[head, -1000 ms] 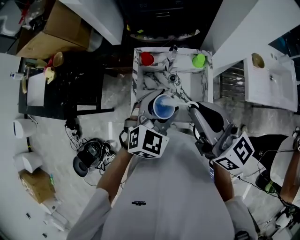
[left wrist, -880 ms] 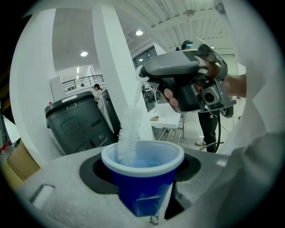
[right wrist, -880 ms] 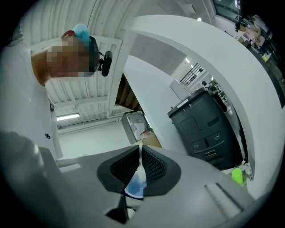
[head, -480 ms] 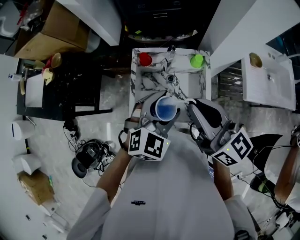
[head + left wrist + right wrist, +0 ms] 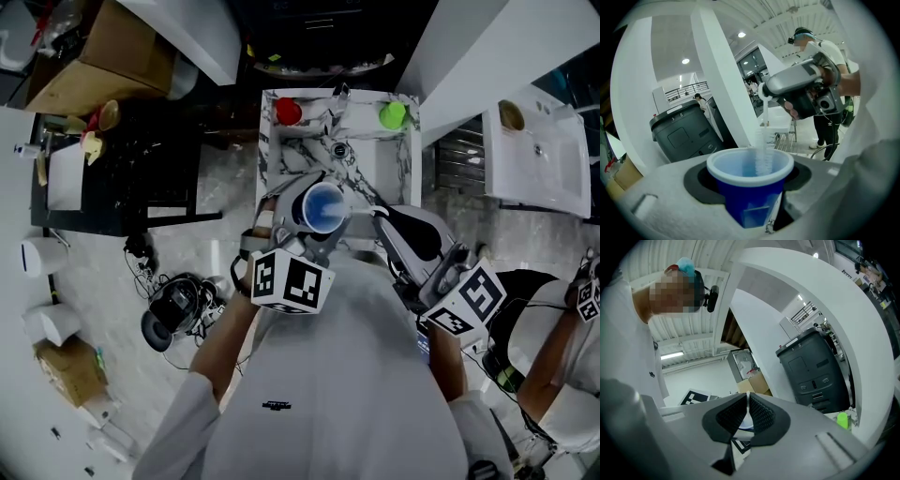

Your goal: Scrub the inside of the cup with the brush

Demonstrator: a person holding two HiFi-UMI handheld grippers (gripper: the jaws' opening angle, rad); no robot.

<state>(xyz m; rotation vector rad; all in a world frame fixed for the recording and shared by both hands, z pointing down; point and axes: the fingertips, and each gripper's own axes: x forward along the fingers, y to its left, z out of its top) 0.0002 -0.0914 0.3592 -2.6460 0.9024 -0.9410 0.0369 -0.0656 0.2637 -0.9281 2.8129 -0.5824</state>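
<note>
In the head view a blue cup [image 5: 323,207] with a white rim is held mouth-up in my left gripper [image 5: 317,223], in front of the marble-patterned sink [image 5: 384,169]. In the left gripper view the cup [image 5: 749,185] sits upright between the jaws, which are shut on it. A white bristle brush [image 5: 763,157] reaches down into the cup. Its thin white handle [image 5: 748,409] is pinched between the shut pads of my right gripper [image 5: 748,414]. That right gripper [image 5: 378,214] sits just right of the cup and shows above it in the left gripper view [image 5: 799,89].
A red cup [image 5: 289,112] and a green cup [image 5: 393,115] stand at the sink's far corners. A white basin [image 5: 534,155] lies to the right, a black table [image 5: 122,169] and a cardboard box [image 5: 103,47] to the left. Another person [image 5: 558,375] stands at the right edge.
The cup and both grippers have shifted slightly up and left in the head view, with the brush still in the cup. The person at the right edge has come further into view.
</note>
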